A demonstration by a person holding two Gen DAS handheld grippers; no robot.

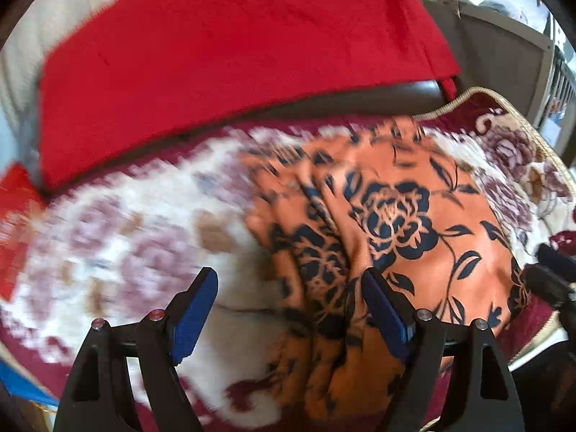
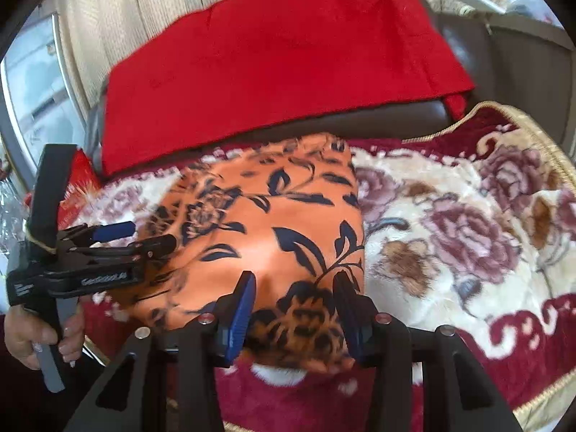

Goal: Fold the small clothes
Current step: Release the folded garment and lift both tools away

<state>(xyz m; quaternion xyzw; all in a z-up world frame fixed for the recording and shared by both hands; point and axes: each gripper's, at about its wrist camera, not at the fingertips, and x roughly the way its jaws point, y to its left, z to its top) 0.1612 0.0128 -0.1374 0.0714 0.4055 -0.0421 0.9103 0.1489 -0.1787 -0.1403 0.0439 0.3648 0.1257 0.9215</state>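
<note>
One orange floral cloth (image 2: 266, 223) on blanket (image 2: 450, 223); two tools: left tool (image 1: 289, 309) spread wide, empty; right tool (image 2: 293, 309) clamps cloth's near edge.

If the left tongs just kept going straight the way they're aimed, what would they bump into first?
Most likely the orange floral cloth, or the plush flowered blanket beside its edge. The left tongs stand open, angled down at that edge; blur hides the depth.
</note>
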